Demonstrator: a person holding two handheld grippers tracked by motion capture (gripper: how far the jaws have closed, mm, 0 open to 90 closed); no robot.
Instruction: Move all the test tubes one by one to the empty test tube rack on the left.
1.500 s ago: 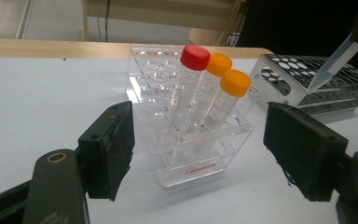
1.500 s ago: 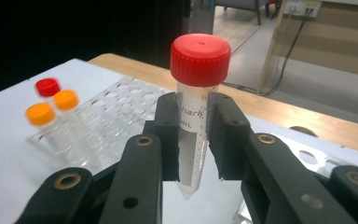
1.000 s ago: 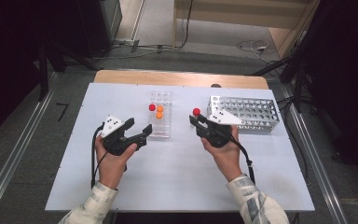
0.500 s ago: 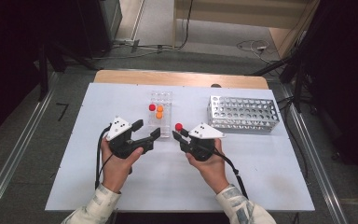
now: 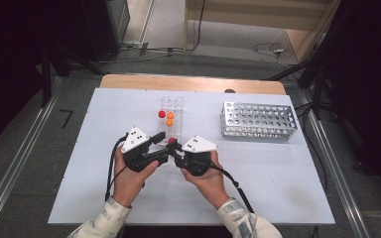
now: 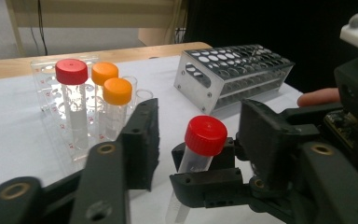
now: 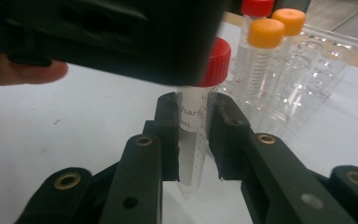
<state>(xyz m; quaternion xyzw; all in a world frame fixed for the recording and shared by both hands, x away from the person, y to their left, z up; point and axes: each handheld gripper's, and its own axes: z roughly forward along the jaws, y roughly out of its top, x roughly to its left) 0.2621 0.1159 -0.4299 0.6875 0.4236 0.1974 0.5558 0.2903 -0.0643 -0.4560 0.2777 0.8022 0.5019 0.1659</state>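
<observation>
Right gripper (image 7: 193, 140) clamped on red-capped tube (image 7: 196, 126) above the desk (image 5: 287, 168), printed label legible in its own view, left gripper (image 6: 198, 135) gaping around that cap, clear rack (image 5: 171, 118) just behind.

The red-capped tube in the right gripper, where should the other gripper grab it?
Probably by the red cap. The red-capped tube stands nearly upright with the right gripper clamped on its clear body, so only the cap sticks out free. The open left gripper could close on the cap's round sides, coming level from the tube's free side.
</observation>
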